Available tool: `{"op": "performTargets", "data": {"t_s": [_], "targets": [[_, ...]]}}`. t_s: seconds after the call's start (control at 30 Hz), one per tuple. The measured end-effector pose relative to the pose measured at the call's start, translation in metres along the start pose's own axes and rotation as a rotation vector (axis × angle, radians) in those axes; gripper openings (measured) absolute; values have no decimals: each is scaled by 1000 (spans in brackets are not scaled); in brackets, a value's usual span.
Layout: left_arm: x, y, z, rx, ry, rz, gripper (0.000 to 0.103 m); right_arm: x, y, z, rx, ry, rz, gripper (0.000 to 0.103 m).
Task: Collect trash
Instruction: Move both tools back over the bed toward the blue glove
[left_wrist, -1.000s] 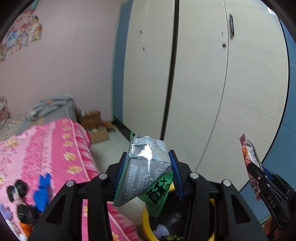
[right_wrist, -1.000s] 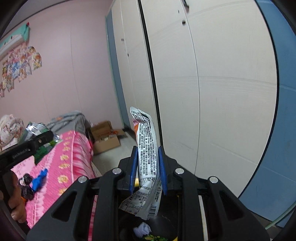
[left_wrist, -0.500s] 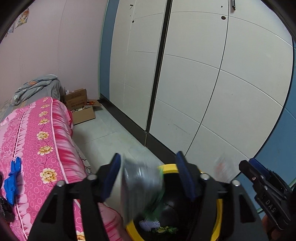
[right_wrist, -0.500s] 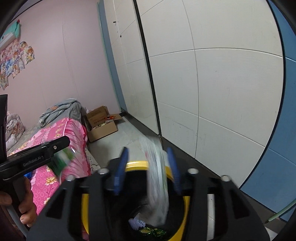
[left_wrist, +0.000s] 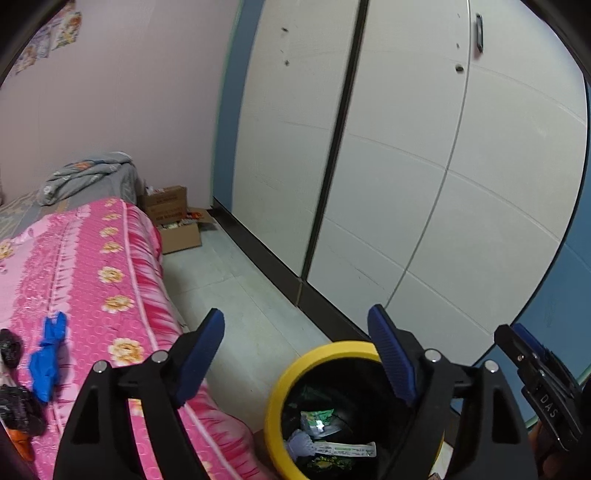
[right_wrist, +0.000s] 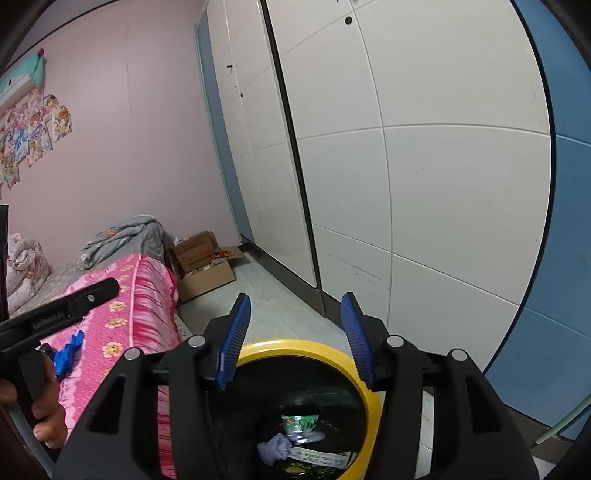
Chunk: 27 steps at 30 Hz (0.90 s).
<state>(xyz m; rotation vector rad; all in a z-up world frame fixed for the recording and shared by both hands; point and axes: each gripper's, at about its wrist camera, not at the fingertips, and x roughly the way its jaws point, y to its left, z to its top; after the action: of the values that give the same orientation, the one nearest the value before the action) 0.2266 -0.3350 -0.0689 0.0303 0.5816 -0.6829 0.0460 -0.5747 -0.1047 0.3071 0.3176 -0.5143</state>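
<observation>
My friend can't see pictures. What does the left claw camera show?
The open left claw hovers over a yellow-rimmed bin with wrappers inside. A pink flowered bed is on the left, white wardrobe doors ahead.

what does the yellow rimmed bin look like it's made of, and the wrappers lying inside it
Bin: probably moulded plastic; its smooth yellow rim has a soft sheen, and the inside looks glossy black. Wrappers: likely thin plastic or foil film, crinkled, printed, catching glare.

Even indoor light, strong fisheye bending, dark vignetted corners, slight blur
</observation>
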Motion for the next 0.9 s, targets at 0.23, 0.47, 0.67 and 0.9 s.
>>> {"op": "performTargets", "data": {"t_s": [0.23, 0.47, 0.67, 0.9], "targets": [[-59, 39, 12, -36, -74, 98, 87, -29, 29, 13, -31, -24, 74, 55], [-116, 86, 11, -67, -127, 212, 88, -43, 80, 21, -87, 8, 211, 63], [-166, 123, -3, -89, -154, 309, 92, -35, 138, 16, -148, 75, 320, 65], [-209, 172, -28, -135, -157, 412, 92, -12, 207, 7, -197, 147, 404, 66]]}}
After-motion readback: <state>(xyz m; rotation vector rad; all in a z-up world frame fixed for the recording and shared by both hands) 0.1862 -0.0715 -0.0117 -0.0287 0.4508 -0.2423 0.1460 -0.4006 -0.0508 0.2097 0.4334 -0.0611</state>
